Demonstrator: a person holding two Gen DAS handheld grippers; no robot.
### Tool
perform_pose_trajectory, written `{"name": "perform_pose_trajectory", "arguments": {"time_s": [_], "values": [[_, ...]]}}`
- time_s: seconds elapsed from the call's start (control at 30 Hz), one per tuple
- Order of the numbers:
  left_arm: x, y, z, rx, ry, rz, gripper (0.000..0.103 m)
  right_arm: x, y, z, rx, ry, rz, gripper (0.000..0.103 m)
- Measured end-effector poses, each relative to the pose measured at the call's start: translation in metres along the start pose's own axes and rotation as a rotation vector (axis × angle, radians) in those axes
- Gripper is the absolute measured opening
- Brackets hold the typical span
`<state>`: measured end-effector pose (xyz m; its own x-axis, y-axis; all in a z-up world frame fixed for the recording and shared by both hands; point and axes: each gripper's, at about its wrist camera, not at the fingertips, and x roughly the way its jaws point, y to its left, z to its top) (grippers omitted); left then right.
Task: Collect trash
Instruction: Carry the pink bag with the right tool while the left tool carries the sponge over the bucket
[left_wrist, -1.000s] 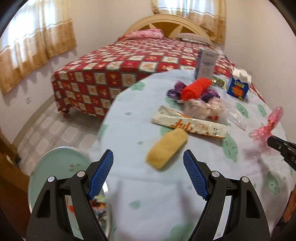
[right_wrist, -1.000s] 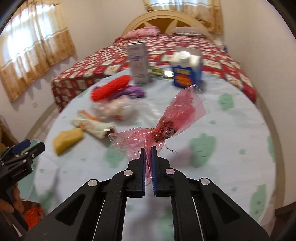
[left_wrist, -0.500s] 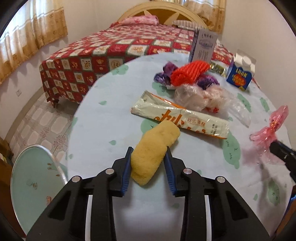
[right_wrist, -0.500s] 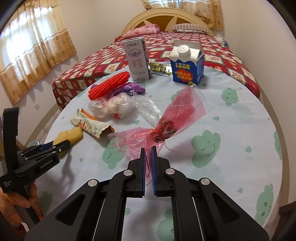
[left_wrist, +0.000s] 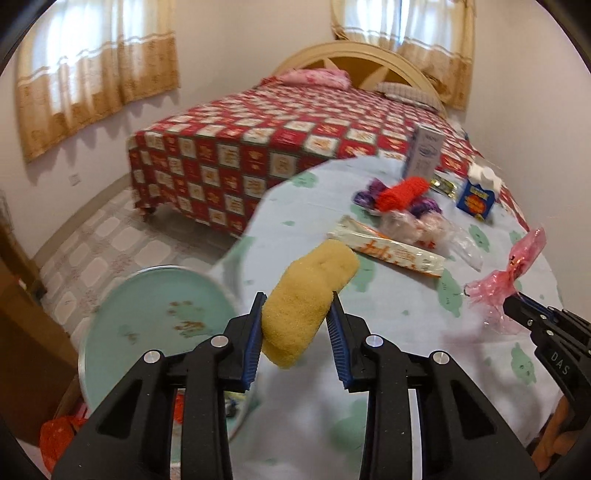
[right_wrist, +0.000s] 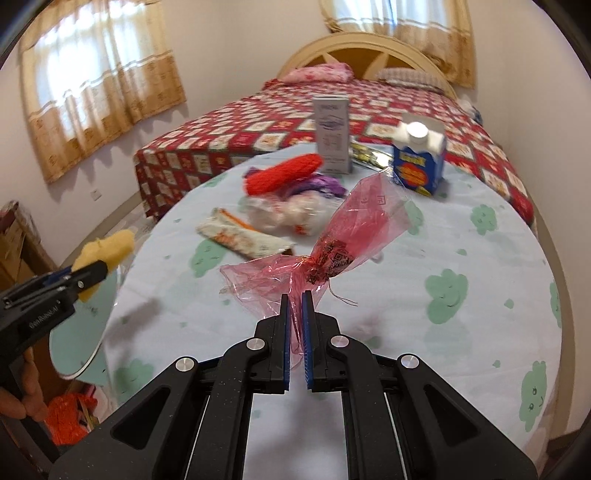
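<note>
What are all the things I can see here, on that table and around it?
yellow foam sponge: one, yellow, clamped in the left tool, lifted off the table
crinkled pink plastic bag: one, pink, pinched in the right tool
long snack wrapper: one, white and orange, flat on the table
red mesh sleeve: one, red, on purple wrapping
clear plastic bag: one, clear, mid-table
blue milk carton: one, far side
tall grey box: one, upright, far side
round table: one, pale blue cloth
bed: one, red checked cover
left gripper: one, black
right gripper: one, black
</note>
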<state>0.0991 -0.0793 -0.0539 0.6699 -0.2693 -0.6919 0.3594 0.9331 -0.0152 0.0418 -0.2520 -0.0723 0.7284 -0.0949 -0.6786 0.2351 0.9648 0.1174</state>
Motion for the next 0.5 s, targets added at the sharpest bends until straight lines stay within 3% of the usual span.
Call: {"name": "perform_pose_trajectory", "arguments": {"time_s": [0.5], "values": [[-0.035, 0.072, -0.03, -0.112, -0.013, 0.117, 0.033, -0.01, 0.084, -0.014, -0.145, 0.007, 0.1, 0.007]]}}
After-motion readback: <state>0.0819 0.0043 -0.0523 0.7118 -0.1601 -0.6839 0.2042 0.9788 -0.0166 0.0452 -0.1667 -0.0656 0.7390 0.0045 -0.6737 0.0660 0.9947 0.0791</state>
